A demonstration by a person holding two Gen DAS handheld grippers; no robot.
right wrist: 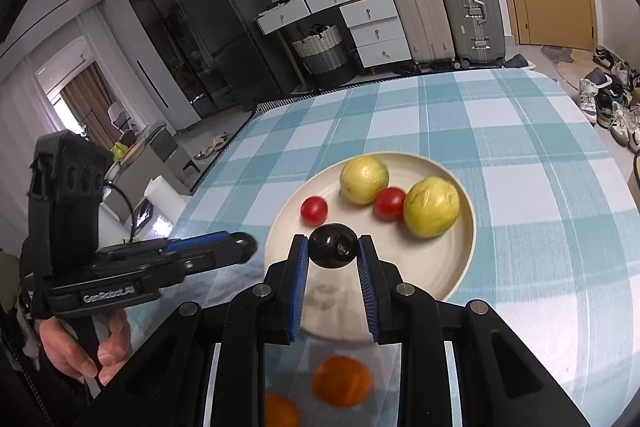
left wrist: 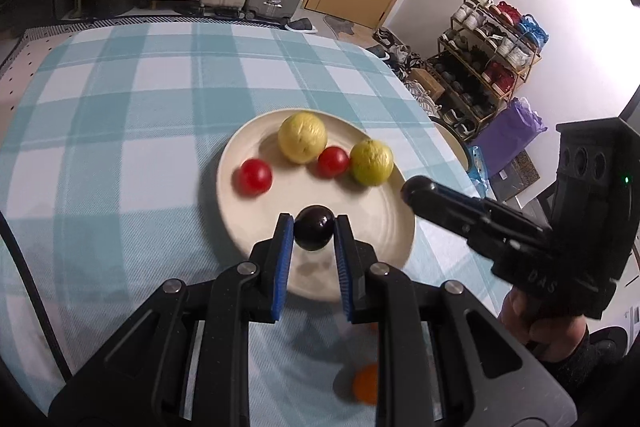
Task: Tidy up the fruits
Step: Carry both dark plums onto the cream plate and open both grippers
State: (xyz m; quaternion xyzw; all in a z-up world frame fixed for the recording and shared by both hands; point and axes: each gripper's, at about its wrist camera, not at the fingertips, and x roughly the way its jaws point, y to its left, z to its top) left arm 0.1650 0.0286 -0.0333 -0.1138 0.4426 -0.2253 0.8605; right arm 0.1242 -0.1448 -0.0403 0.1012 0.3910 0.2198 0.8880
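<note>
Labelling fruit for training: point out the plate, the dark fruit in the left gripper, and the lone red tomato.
plate (left wrist: 384, 223), left wrist view, bare right rim.
dark fruit (left wrist: 314, 233), left wrist view, its middle.
red tomato (left wrist: 255, 177), left wrist view, its middle.

We find the left gripper (left wrist: 314, 233) angled downward, its blue-padded jaws clamped on a dark round fruit (left wrist: 314, 231). Our right gripper (right wrist: 333, 250) is likewise angled downward, its jaws closed on a second dark fruit (right wrist: 333, 250). A bare hand (right wrist: 80, 351) grasps the left handle.
</note>
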